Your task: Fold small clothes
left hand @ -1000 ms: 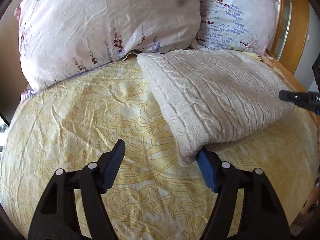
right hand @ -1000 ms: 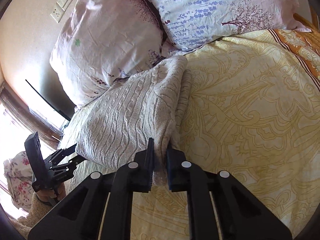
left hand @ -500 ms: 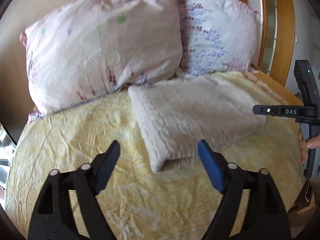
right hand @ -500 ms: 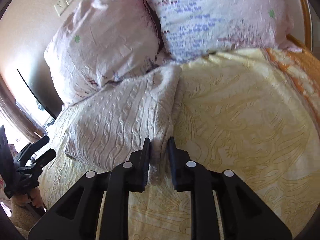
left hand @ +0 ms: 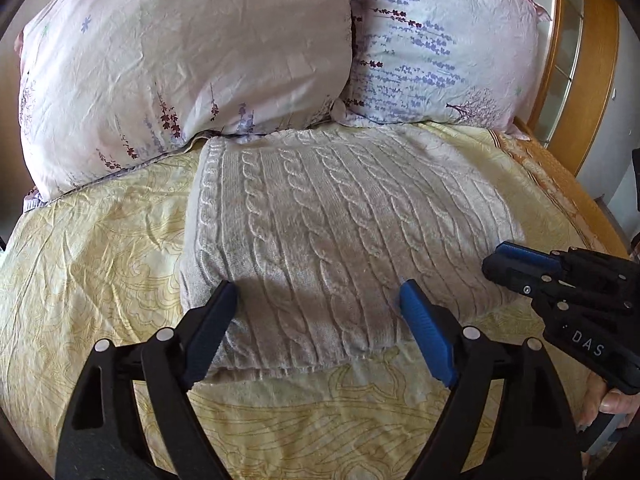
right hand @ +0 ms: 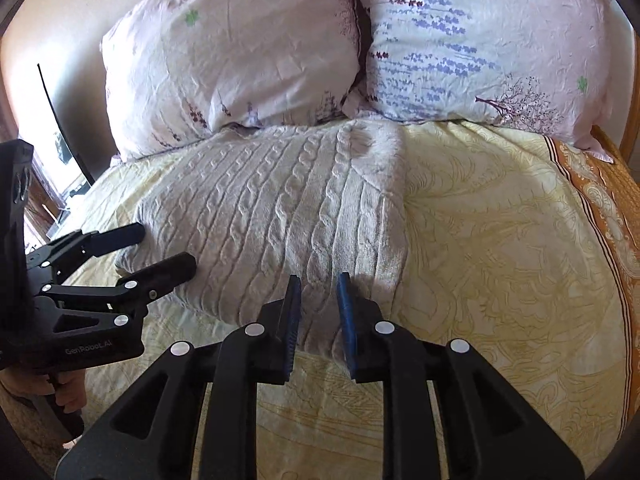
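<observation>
A folded cream cable-knit sweater (left hand: 340, 232) lies flat on the yellow patterned bedspread (left hand: 100, 264), its far edge against the pillows. It also shows in the right wrist view (right hand: 272, 216). My left gripper (left hand: 318, 292) is wide open, its fingers over the sweater's near edge. My right gripper (right hand: 318, 280) is open with a narrow gap, just above the sweater's near right corner, holding nothing. The right gripper shows at the right of the left wrist view (left hand: 516, 264); the left gripper shows at the left of the right wrist view (right hand: 160, 248).
Two floral pillows (left hand: 184, 60) (left hand: 444, 40) stand at the head of the bed. A wooden headboard (left hand: 596, 80) curves at the right. An orange border of the bedspread (right hand: 600, 184) runs along the right side. A wall socket is at the top left.
My right gripper has let go of the sweater's edge and opened a little. Both grippers have swung round to face the sweater's near edge, and the sweater now lies flat.
</observation>
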`<state>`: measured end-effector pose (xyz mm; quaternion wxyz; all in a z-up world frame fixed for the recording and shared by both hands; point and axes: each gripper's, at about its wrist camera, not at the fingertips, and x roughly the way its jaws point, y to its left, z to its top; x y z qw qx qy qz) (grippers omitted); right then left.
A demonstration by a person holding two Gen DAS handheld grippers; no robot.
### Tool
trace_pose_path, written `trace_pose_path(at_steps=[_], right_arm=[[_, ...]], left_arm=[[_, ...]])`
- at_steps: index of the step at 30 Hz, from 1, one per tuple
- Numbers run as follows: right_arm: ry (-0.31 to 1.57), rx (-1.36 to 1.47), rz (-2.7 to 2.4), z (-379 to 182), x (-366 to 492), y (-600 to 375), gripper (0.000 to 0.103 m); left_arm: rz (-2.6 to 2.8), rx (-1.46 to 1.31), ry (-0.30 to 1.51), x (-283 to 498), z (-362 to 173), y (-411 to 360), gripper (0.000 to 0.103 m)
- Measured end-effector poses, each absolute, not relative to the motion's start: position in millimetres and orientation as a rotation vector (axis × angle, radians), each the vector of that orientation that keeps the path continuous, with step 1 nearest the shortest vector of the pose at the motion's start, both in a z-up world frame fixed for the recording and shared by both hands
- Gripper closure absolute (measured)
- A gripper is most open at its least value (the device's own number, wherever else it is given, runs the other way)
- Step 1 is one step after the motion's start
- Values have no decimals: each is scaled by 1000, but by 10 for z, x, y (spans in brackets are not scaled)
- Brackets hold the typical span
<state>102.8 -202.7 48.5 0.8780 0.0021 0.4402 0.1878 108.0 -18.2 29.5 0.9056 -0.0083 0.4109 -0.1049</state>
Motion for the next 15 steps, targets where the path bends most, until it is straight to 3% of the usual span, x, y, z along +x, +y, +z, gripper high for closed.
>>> trace_pose_path(at_steps=[13, 14, 15], right_arm=[[940, -23, 398, 402, 1010, -1985, 81], [933, -2, 407, 429, 1001, -2008, 78], [921, 43, 420, 468, 981, -2060, 68]], left_arm=[[-193, 31, 883, 1109, 112, -238, 12], [-201, 26, 874, 1090, 137, -226, 11], [-213, 14, 861, 1055, 174, -205, 11]])
